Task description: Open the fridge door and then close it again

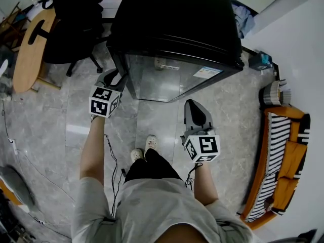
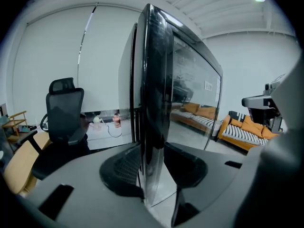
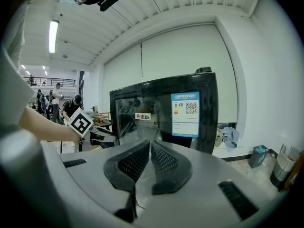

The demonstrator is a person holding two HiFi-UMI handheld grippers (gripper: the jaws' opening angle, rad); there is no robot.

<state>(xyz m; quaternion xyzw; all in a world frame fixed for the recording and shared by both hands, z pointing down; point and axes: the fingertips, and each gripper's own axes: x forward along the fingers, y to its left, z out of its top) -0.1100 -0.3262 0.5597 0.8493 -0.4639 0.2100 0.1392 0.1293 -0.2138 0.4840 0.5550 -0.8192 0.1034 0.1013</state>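
A black mini fridge with a glass door stands on the marble floor in front of me. My left gripper is at the door's left edge. In the left gripper view the door's edge runs upright between the jaws, and the left gripper has a pad against each side of it. My right gripper hangs in front of the door's right part, apart from it. In the right gripper view the right gripper is shut on nothing, pointing at the fridge.
A black office chair and a wooden table stand left of the fridge. An orange striped sofa lines the right wall. Cables trail on the floor at left. The person's feet stand below the door.
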